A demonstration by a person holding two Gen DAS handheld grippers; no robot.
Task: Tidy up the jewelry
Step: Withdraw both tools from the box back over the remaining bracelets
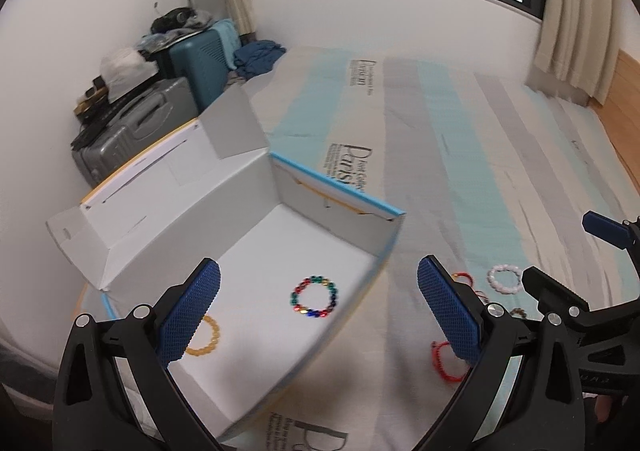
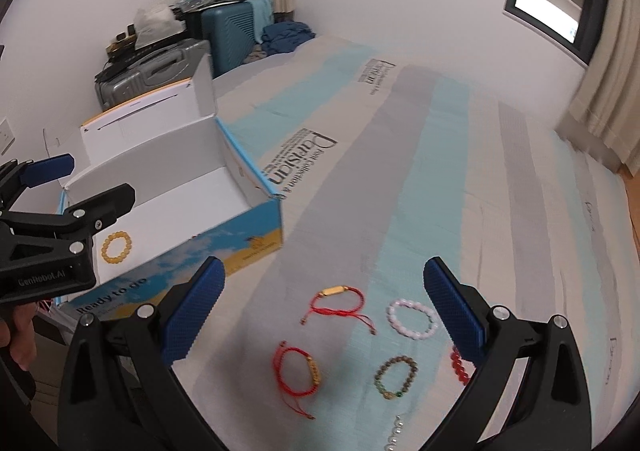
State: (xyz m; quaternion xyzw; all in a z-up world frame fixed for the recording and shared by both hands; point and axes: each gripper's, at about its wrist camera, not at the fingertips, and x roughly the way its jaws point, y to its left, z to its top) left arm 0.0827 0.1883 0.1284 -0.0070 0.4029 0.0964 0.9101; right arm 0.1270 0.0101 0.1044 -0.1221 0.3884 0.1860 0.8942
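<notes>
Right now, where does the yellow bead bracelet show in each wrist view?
Left wrist: yellow bead bracelet on the box floor, lower left, partly behind the left gripper's finger.
Right wrist: yellow bead bracelet, left of centre, inside the box.
Shared landmark: the open white box.

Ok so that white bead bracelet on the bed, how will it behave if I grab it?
The white bead bracelet is a loop of small round beads, so it will probably sag rather than hold its ring shape. The beads look smooth, so they may slip on the fingers. It looks light.
</notes>
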